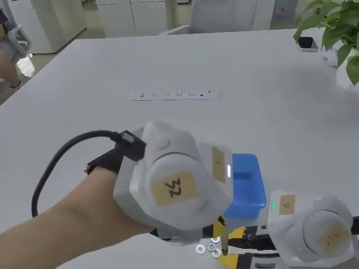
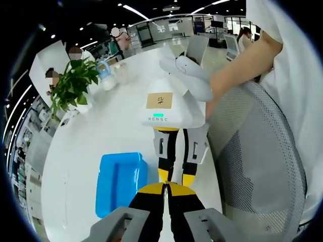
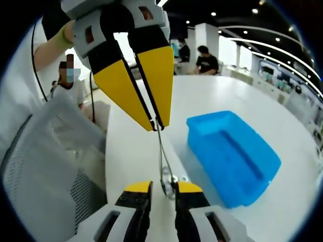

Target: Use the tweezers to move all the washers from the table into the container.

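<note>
My left gripper (image 2: 165, 185) is shut on the top end of thin metal tweezers (image 3: 160, 151). In the right gripper view it (image 3: 154, 123) reaches in from above, and the tweezers hang from its yellow jaws down to a small cluster of silver washers (image 3: 173, 179) on the white table. My right gripper (image 3: 164, 190) faces it, jaws a narrow gap apart on either side of the tweezers' lower end. In the head view the washers (image 1: 208, 246) lie just in front of the blue container (image 1: 263, 190), between both grippers. The container (image 3: 237, 191) looks empty.
A white power strip (image 1: 174, 94) lies mid-table. A potted plant (image 1: 336, 28) and a dark phone (image 1: 307, 43) sit at the far right. A mesh chair (image 2: 262, 166) stands at the table's near edge. People sit in the background.
</note>
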`<control>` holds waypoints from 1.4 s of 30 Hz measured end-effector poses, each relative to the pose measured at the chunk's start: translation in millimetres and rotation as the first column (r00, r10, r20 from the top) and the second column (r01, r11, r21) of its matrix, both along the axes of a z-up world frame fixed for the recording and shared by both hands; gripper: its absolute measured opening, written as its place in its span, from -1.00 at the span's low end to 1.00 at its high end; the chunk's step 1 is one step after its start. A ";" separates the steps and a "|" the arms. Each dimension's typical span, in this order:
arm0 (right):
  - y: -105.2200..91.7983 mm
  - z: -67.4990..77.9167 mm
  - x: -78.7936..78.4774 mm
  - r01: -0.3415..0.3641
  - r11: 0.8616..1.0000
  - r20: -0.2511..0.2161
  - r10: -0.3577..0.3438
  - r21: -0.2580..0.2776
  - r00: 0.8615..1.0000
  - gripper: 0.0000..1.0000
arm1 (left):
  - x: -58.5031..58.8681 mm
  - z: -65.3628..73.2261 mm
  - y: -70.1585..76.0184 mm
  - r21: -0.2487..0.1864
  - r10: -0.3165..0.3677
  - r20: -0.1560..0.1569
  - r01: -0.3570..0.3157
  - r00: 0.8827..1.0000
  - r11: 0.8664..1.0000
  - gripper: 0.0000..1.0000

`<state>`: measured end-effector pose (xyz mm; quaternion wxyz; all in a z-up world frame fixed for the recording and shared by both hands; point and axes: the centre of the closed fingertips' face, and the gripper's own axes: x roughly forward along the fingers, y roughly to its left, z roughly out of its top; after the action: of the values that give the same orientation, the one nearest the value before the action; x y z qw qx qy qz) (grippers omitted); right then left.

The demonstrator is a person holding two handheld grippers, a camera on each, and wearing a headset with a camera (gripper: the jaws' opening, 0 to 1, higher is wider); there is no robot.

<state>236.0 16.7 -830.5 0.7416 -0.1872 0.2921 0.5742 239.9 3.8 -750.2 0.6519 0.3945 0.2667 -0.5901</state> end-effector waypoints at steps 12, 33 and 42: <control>6.7 28.0 14.6 0.028 0.999 0.028 -0.029 0.047 0.999 -0.94 | 12.9 -1.3 -1.9 -0.058 0.123 -0.085 -0.128 0.989 0.990 -1.00; 0.0 28.5 15.9 0.105 0.991 -0.008 -0.104 0.078 0.995 -0.95 | -5.6 3.6 81.4 -0.483 0.688 -0.292 -0.723 0.664 0.494 0.12; 8.3 28.1 10.6 0.083 0.994 0.068 -0.087 0.072 0.994 -0.95 | 4.3 41.6 93.2 -0.707 0.767 -0.302 -0.673 0.566 0.217 0.88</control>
<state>246.6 25.0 -802.4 0.7814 -0.1690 0.2530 0.5448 244.2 97.1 -708.6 0.9614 -0.0578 0.1049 -0.2478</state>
